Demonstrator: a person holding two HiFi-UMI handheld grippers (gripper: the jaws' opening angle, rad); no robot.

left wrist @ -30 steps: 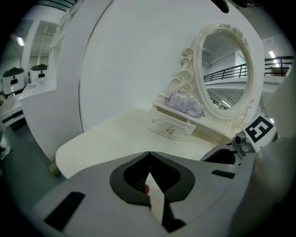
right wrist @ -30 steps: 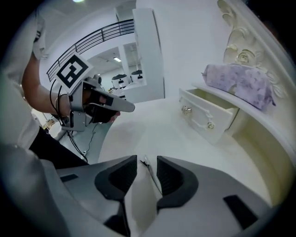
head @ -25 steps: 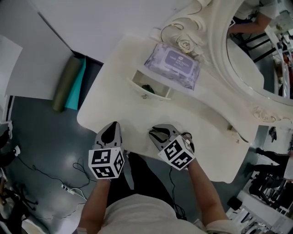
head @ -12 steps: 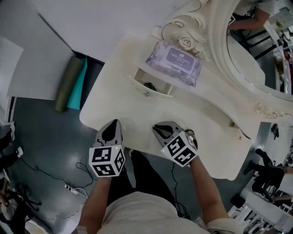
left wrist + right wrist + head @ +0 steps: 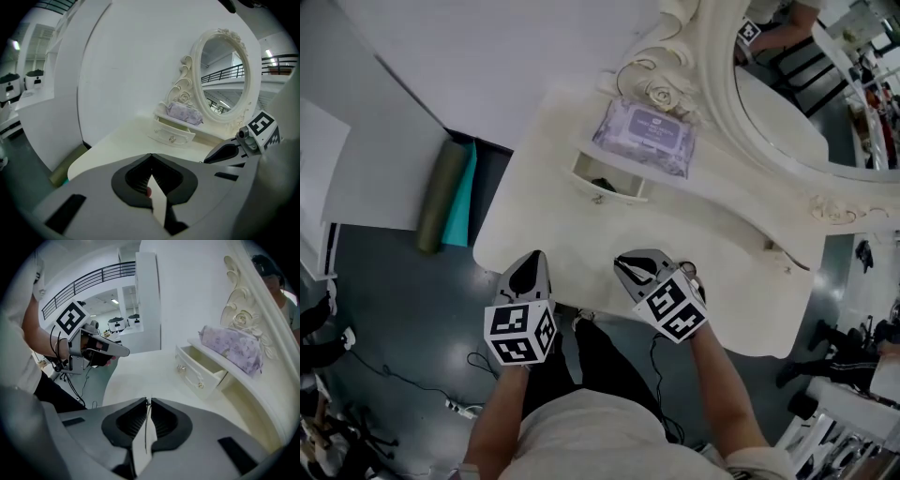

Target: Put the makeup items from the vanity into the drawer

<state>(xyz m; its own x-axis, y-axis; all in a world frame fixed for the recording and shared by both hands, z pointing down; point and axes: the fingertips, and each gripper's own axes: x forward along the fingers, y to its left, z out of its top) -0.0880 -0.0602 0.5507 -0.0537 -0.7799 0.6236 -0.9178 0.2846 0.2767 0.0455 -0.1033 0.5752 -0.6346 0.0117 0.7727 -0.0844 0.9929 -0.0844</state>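
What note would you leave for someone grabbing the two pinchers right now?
Left gripper: shut, empty, by the vanity's near edge.
Right gripper: its jaws have just been closing and are now shut on a thin dark sliver, too thin to name.
Drawer: open, one dark thing already inside. A purple packet sits just above it.
Left to do: probably drop the sliver in the drawer, maybe the packet too.

The head view looks steeply down from above the person onto the whole vanity [image 5: 703, 248]. Each gripper view sits low behind its own jaws, looking across its top — the left one from farther off, mirror [image 5: 225, 75] at upper right; the right one nearer, drawer [image 5: 201, 366] at right. All three share the drawer and the purple pack [image 5: 232, 348].
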